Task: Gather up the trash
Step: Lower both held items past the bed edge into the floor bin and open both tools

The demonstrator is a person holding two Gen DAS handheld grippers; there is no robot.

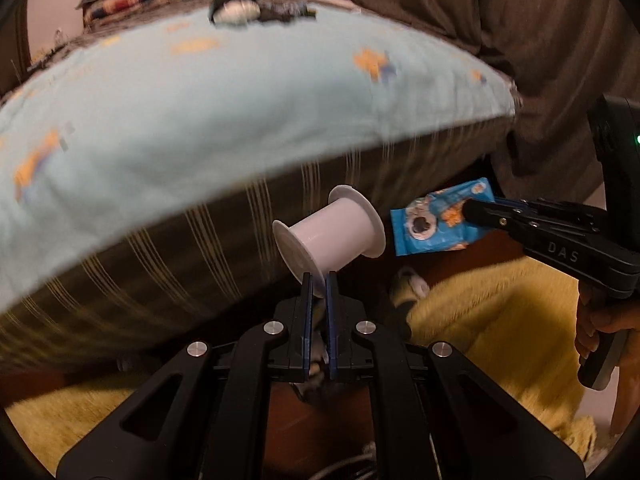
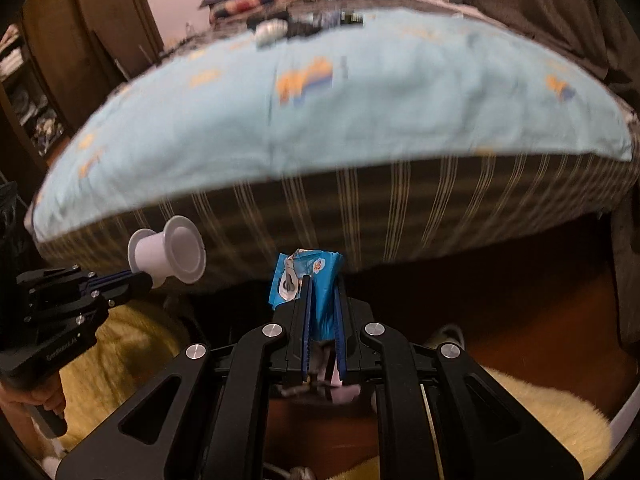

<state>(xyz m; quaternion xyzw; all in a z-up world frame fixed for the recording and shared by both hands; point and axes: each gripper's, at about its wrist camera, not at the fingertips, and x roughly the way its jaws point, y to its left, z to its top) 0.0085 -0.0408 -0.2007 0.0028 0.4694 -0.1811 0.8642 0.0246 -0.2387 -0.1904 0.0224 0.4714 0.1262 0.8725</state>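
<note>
My left gripper (image 1: 319,282) is shut on the rim of a white empty plastic spool (image 1: 332,236) and holds it in the air in front of the bed's side. The spool also shows at the left of the right wrist view (image 2: 168,254), held by the left gripper (image 2: 146,278). My right gripper (image 2: 323,286) is shut on a blue snack wrapper (image 2: 308,276), also held in the air. In the left wrist view the wrapper (image 1: 432,220) hangs from the right gripper (image 1: 468,210), just right of the spool.
A bed with a light blue patterned sheet (image 1: 200,120) and striped dark mattress side (image 2: 400,208) fills the view ahead. Small items (image 1: 240,12) lie at its far end. A yellow shaggy rug (image 1: 500,320) and brown floor (image 2: 540,308) lie below. A sock-like item (image 1: 412,286) lies on the floor.
</note>
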